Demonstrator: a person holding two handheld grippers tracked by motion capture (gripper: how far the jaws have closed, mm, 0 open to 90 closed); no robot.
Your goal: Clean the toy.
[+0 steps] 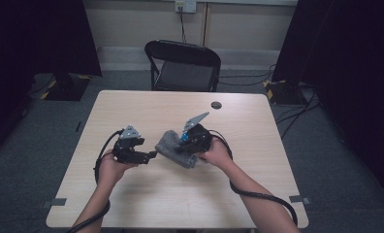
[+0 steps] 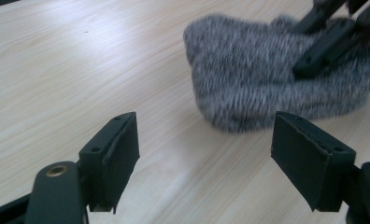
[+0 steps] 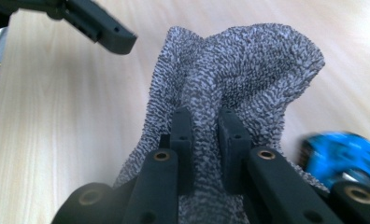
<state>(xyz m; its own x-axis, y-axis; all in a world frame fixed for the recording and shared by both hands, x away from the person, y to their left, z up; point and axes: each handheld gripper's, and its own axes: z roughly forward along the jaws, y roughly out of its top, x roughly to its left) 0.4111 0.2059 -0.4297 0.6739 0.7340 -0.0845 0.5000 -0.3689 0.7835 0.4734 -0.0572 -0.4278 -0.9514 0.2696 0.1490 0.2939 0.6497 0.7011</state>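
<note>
The grey knitted sock (image 3: 230,93), lying mid-table (image 1: 146,204), is pinched by the right gripper (image 3: 205,126), while the left gripper (image 2: 204,144), jaws apart and empty, must next be brought onto its near end.

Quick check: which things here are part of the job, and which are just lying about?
In the job: grey knitted cloth, clamped in the right gripper; left gripper, open beside it; blue object by the cloth.

Lying about: black folding chair; dark round spot on the table.
</note>
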